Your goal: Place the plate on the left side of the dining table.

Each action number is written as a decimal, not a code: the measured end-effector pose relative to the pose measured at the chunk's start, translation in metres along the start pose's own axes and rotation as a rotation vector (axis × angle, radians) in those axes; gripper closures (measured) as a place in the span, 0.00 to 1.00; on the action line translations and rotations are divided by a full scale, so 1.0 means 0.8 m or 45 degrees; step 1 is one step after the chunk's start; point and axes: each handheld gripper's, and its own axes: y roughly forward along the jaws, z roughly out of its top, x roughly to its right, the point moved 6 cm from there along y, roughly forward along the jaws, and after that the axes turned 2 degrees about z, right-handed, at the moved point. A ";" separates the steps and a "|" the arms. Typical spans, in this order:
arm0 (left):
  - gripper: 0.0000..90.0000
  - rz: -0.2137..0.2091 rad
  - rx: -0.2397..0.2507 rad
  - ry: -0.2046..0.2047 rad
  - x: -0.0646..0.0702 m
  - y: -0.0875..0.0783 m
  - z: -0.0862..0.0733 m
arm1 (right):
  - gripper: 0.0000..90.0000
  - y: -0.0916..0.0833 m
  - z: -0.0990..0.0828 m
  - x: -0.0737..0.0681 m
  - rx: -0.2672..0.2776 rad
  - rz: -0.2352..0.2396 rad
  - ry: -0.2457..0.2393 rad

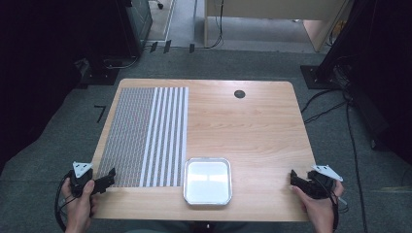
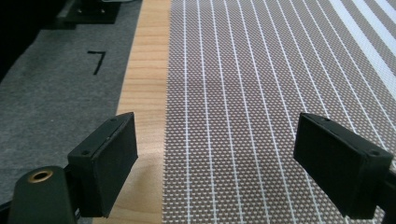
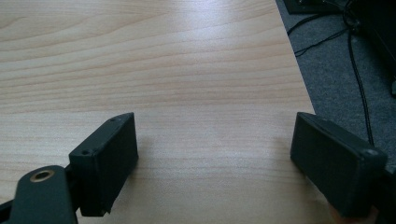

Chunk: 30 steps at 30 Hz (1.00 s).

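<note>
The woven mat [image 1: 145,136] lies flat on the desk's [image 1: 252,121] left half. Both grippers, left [image 1: 108,180] and right [image 1: 295,178], hold fingers apart, empty. Pinching only the mat's near-left corner could drag it against the tray [image 1: 207,180].

Wooden table [image 1: 257,126], grommet hole [image 1: 239,94], floor cables [image 1: 335,104]

Even overhead light, glare on the tray [image 1: 208,194], dark surroundings, slightly soft
</note>
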 end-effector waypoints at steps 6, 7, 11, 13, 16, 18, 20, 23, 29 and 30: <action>0.15 0.014 0.002 0.063 0.008 0.000 -0.001 | 0.17 -0.001 0.000 0.001 0.001 -0.019 0.017; 0.15 0.012 0.004 0.067 0.009 -0.001 -0.001 | 0.17 -0.001 -0.001 0.002 0.001 -0.022 0.022; 0.15 -0.025 0.026 0.061 0.017 -0.006 0.003 | 0.19 -0.005 -0.001 0.004 0.003 -0.032 0.059; 0.15 -0.051 0.037 0.050 0.022 -0.009 0.005 | 0.19 -0.008 0.000 0.003 0.011 -0.031 0.073; 0.15 -0.087 0.046 0.033 0.029 -0.014 0.009 | 0.20 -0.013 0.002 0.001 0.025 -0.028 0.084; 0.15 -0.065 0.062 0.059 0.035 -0.019 0.012 | 0.23 -0.019 0.006 -0.005 0.051 -0.027 0.093; 0.15 -0.080 0.068 0.064 0.045 -0.023 0.015 | 0.25 -0.022 0.007 -0.011 0.064 -0.031 0.086; 0.15 -0.095 0.073 0.066 0.054 -0.025 0.017 | 0.25 -0.025 0.009 -0.019 0.073 -0.017 0.084; 0.16 -0.167 0.069 0.043 0.078 -0.022 0.027 | 0.24 -0.031 0.015 -0.039 0.088 0.015 0.089; 0.16 -0.174 0.071 0.039 0.082 -0.023 0.030 | 0.24 -0.031 0.015 -0.041 0.088 0.020 0.090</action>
